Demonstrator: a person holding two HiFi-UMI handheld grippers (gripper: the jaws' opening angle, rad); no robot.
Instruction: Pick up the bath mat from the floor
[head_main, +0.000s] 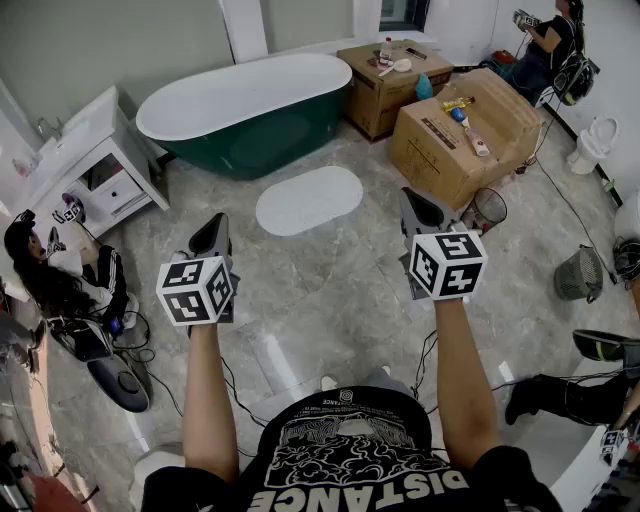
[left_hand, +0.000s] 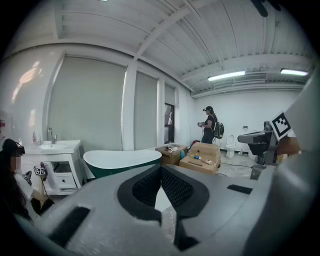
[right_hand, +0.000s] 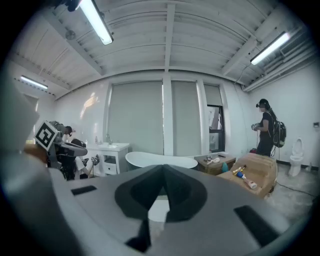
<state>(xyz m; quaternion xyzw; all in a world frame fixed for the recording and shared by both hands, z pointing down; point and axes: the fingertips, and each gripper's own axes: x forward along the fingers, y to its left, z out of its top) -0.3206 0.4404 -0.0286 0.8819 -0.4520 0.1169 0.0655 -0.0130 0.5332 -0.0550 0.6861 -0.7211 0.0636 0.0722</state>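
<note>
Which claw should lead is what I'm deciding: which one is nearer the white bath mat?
Left, by a hair. The left claw hovers shut off the bath mat's near-left end; the right claw hovers shut off its right end. Both are apart from it.

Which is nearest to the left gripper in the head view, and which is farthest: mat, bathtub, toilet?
From the left gripper:
1. The mat: on the floor just ahead, slightly to the right.
2. The bathtub: behind the mat, by the wall.
3. The toilet: at the room's far right.
</note>
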